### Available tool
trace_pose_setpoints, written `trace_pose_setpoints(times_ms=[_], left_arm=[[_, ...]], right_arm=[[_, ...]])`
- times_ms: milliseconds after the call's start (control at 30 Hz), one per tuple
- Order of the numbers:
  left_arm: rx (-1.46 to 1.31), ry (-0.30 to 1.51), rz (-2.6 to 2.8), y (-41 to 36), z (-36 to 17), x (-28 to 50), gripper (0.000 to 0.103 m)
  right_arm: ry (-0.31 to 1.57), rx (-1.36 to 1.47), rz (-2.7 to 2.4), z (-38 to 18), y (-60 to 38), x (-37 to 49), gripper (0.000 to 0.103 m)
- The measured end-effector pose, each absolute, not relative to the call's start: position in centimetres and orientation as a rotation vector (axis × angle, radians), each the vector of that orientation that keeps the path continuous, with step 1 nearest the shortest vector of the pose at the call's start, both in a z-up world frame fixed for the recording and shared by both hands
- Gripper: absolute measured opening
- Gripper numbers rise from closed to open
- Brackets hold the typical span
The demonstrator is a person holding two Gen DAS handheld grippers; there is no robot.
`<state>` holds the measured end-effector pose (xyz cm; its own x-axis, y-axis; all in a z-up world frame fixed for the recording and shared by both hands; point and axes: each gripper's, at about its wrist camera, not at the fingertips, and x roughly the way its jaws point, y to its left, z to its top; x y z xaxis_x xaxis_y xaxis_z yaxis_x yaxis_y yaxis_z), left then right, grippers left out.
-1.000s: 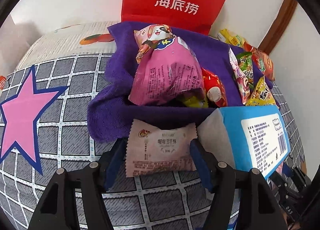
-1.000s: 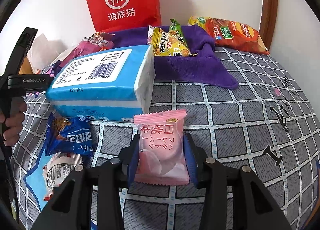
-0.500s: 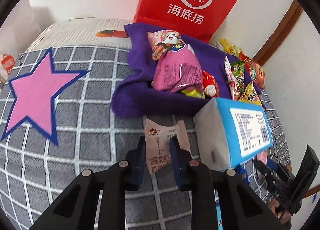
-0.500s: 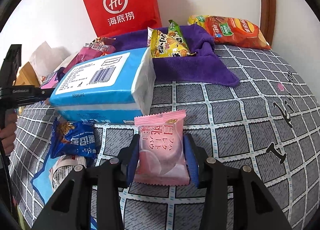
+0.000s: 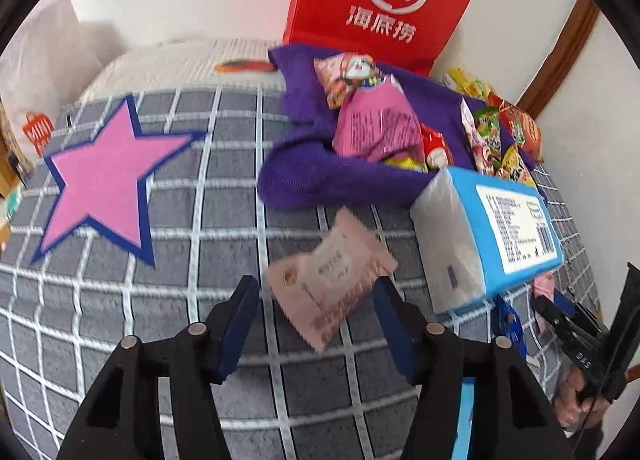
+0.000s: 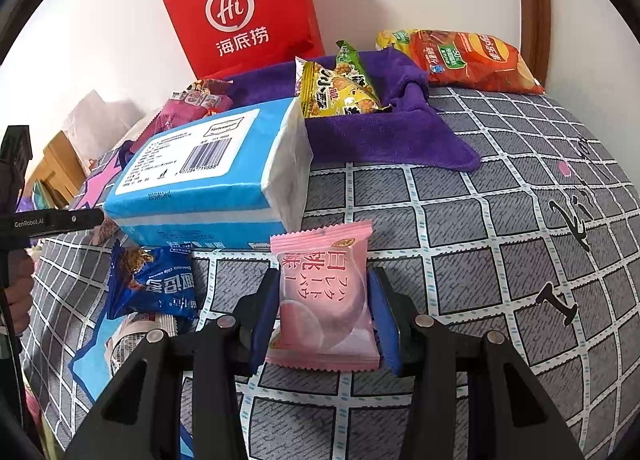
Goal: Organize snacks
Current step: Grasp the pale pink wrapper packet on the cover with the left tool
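Left wrist view: left claw [image 5: 316, 296] has its jaws opening, wide now, with a pale pink snack packet [image 5: 330, 280] between them, tilted and blurred, pads not pressing it. Packet sits over the grey grid bedspread [image 5: 200, 220], just in front of the purple towel [image 5: 320, 176]. On the towel: a pink snack bag [image 5: 376, 128] and a small red packet [image 5: 436, 144]; more colourful packets [image 5: 492, 136] at the towel's right end. Blue tissue pack [image 5: 504, 236] lies just right of the towel's near edge. Red paper bag [image 5: 384, 4] stands behind the towel against the wall. Pink star print [image 5: 104, 176] is well left of the towel.

Right wrist view: right claw [image 6: 324, 316] is narrowly set, clamped on a pink peach snack packet [image 6: 324, 296], upright between the pads. Packet is just in front of the tissue pack [image 6: 208, 176], towel side. Blue cookie packet [image 6: 156, 284] lies by the tissue pack's near left corner. Yellow noodle-snack bag [image 6: 340, 92] stands on the towel [image 6: 384, 136]; orange chip bag [image 6: 468, 60] is behind the towel's right end. Red bag [image 6: 244, 8] is behind it at left.
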<state>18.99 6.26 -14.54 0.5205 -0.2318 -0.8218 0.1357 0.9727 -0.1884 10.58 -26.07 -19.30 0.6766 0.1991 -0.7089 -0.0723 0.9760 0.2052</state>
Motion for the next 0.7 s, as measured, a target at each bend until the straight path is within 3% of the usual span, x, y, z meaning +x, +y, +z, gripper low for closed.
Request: trace_pose_setpoints(times_ms=[333,700], left_arm=[[-0.101,1.028,-0.291,4.5,-14.9,21.5,0.06],[-0.069,1.055,-0.321,4.4,-15.3,18.1,0.06]], right_arm=[[0.81,0.197,0.169,-19.3,-26.5,10.5,0.046],[0.808,0.213,0.173,-19.3,-26.6,10.5,0.046]])
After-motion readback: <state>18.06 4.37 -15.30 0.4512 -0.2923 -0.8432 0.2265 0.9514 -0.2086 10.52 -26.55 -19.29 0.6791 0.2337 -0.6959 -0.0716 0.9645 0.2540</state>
